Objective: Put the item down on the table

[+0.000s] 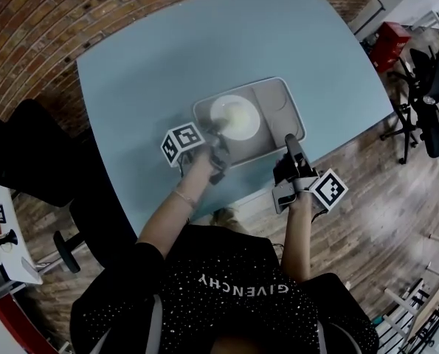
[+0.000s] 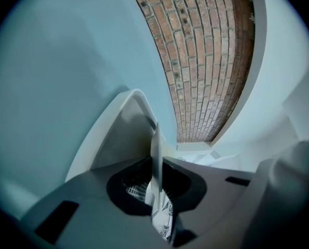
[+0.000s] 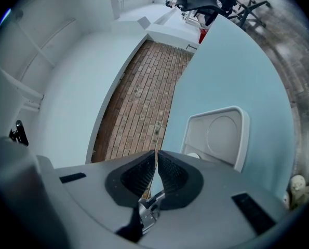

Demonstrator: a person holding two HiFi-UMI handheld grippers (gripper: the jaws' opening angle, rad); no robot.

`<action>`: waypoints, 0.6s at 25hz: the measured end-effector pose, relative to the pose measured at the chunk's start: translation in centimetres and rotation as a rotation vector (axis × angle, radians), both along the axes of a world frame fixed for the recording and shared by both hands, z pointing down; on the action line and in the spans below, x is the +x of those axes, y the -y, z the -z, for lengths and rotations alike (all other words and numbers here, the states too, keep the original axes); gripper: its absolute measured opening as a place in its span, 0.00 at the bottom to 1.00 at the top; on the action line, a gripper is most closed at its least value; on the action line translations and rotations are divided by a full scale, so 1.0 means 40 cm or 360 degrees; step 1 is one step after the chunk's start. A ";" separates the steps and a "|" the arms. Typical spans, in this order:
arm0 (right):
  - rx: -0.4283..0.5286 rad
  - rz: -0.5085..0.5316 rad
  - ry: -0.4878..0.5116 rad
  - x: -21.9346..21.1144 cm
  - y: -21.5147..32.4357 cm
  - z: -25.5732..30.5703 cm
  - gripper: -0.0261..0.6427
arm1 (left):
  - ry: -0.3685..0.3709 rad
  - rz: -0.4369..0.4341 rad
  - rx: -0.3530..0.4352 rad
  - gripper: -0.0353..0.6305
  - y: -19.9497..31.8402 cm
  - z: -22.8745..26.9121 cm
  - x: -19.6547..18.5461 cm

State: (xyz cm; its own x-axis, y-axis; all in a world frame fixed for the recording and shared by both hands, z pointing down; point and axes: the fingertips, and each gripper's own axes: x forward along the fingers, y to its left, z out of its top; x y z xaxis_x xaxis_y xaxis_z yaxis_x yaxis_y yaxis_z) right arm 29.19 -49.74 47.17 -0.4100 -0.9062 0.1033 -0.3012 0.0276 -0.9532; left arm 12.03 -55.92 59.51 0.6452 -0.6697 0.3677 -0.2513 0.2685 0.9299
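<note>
Far left of the head view: a black chair (image 1: 35,150) on the wood floor (image 1: 367,209), beside the left edge of the pale blue table (image 1: 167,57). Upper left corner: a brick surface (image 1: 35,28) beyond the table.

Left of centre: the left gripper (image 1: 217,133), marker cube (image 1: 182,144) at its rear, stretched up-frame over the table's near edge. Jaws almost together, pinching the near rim of a white plate (image 1: 237,115). In the left gripper view, shows as a thin white edge standing upright between the two dark pads, clamped from both sides.

Centre: the plate over the left half of a grey compartment tray (image 1: 280,127), inside the tray's outline, toward the near side of the table. Cannot tell whether it rests on the tray or hangs just above it. Right half of the tray bare, with a round recess at its upper end.

Right of centre: the right gripper (image 1: 290,142) just beside the tray's lower right corner, apart from the plate, pointing up-frame. Jaws pressed together, tips touching, nothing between them, plain in the right gripper view. Tray and blue table ahead of them there.

Far right: dark office chairs (image 1: 429,94) on the wood floor, well apart from the table.
</note>
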 end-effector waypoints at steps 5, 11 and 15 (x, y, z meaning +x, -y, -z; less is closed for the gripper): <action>0.0013 -0.0021 0.0010 -0.007 -0.008 0.002 0.06 | 0.0136 -0.0031 -0.0078 0.10 -0.001 -0.019 -0.003; 0.0027 -0.0076 0.0017 0.020 -0.012 0.017 0.06 | 0.0311 0.0005 -0.0247 0.47 -0.003 0.008 -0.016; 0.0050 -0.0083 0.0022 0.012 -0.011 0.029 0.06 | 0.0513 -0.0107 -0.0322 0.52 -0.032 0.015 -0.036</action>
